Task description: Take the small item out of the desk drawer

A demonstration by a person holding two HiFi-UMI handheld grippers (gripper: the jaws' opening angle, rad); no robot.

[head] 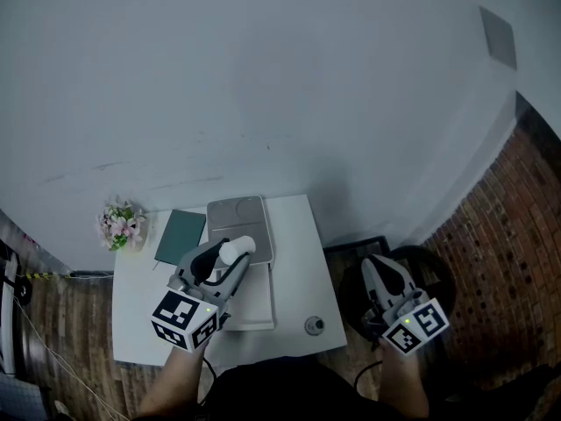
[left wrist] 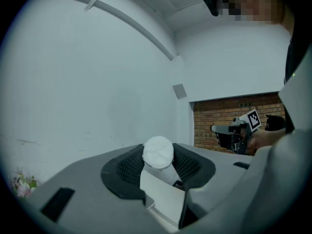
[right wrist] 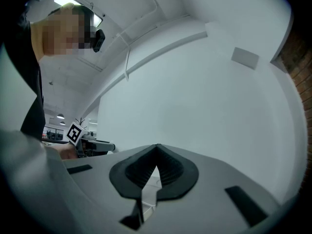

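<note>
My left gripper (head: 230, 254) is held above the white desk (head: 302, 235) and is shut on a small white round-topped item (head: 237, 250). In the left gripper view the item (left wrist: 157, 152) sits between the dark ribbed pads (left wrist: 126, 167), pointing up toward the pale wall. Below this gripper lies a white open box-like compartment (head: 254, 301), which may be the drawer. My right gripper (head: 379, 270) hangs off the desk's right side, and its jaws meet at the tips (right wrist: 157, 152) with nothing between them.
On the desk are a grey tray (head: 237, 222), a green notebook (head: 180, 235), a pot of pink flowers (head: 121, 224) and a small round grey object (head: 314, 325). A dark round seat (head: 434, 274) stands under my right gripper. A brick wall (head: 500, 235) runs on the right.
</note>
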